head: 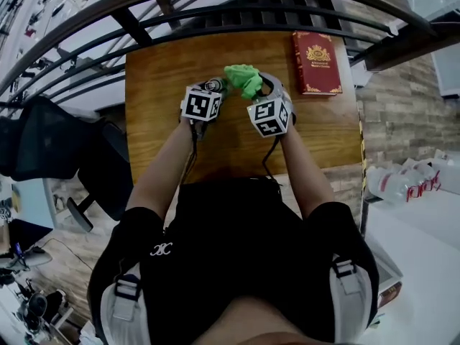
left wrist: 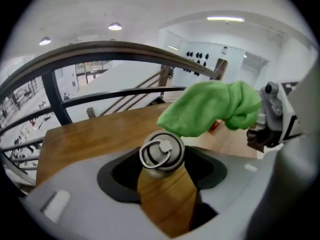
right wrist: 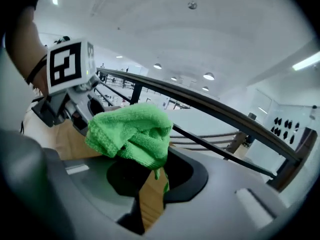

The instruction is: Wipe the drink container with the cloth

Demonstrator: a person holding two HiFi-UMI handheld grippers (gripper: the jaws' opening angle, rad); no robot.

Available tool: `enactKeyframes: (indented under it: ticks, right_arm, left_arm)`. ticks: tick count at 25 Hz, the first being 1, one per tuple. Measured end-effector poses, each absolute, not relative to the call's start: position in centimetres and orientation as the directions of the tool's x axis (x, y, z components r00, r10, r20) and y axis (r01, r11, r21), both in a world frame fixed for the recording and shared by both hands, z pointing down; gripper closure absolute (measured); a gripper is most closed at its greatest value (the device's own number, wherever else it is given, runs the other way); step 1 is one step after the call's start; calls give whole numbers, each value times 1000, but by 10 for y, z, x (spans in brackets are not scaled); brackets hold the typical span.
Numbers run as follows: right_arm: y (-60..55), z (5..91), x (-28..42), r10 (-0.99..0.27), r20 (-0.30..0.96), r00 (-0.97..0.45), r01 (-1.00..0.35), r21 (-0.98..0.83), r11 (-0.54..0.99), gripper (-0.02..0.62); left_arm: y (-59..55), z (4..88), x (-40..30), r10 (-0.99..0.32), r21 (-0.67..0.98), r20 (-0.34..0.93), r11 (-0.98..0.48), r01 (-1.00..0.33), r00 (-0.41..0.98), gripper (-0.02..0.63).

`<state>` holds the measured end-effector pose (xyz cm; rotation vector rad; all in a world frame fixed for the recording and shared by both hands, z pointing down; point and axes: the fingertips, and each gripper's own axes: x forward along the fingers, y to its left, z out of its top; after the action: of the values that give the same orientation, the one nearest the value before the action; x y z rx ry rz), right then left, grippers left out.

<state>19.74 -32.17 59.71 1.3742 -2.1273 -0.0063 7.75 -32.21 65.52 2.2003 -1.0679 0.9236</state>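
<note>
The drink container (left wrist: 167,196) is a wood-grain bottle with a metal ring cap (left wrist: 161,154), held above the wooden table (head: 162,77). My left gripper (left wrist: 162,174) is shut on its body, jaws wide around it. The green cloth (left wrist: 210,106) is bunched in my right gripper (right wrist: 150,166), which is shut on it. In the head view the cloth (head: 243,79) hangs just right of the bottle's cap (head: 213,85), between the left gripper (head: 207,95) and the right gripper (head: 264,95). The cloth's lower edge sits right at the cap; I cannot tell whether they touch.
A red book (head: 316,62) lies at the table's far right. A dark curved railing (head: 215,13) runs beyond the table's far edge. A black chair (head: 50,142) stands to the left. A white surface with plastic bottles (head: 410,182) is on the right.
</note>
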Motion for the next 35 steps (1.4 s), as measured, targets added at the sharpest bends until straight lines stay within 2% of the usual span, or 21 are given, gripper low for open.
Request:
enactKeyframes:
  ticks: [5,11,14,19,22,26,31,35]
  right_arm:
    - [-305,557,220,-888,404,-218,-911,243,334,535]
    - [-287,521,233,-920,359,-158,-953,190,238,535]
    - [-280,508,233,-928,344,-144,-968,145,204,535]
    - [-275,474,217,-952,269,-147,-976,119,185,535]
    - [-273,456,203,-963,225,-148,-979,108,175,534]
    - [-272,435,181,-976,154,-154,-982,85,168,535]
    - [-259,401,149,-985,31,-169,-981,88,171,535]
    - [-255,385,125,-979,-10,-202,-977,73,200,536]
  left_arm:
    - [-329,652,99,-489,66,734,-639,-767,471,291]
    - [-328,646,115,-502,76,682,-675,-734,532,291]
    - [-334,626,112,-569,52,603,-671,-740,559,290]
    - [-338,546,89,-717,0,395,-626,-780,575,293]
    - [-333,497,58,-787,-33,299,-574,-818,540,349]
    - [-320,447,-2,-869,-65,207,-471,-880,449,479]
    - [-291,410,-73,-912,20,197,-363,-931,360,550]
    - [-273,390,-105,-923,-4,172,-349,-937,343,552]
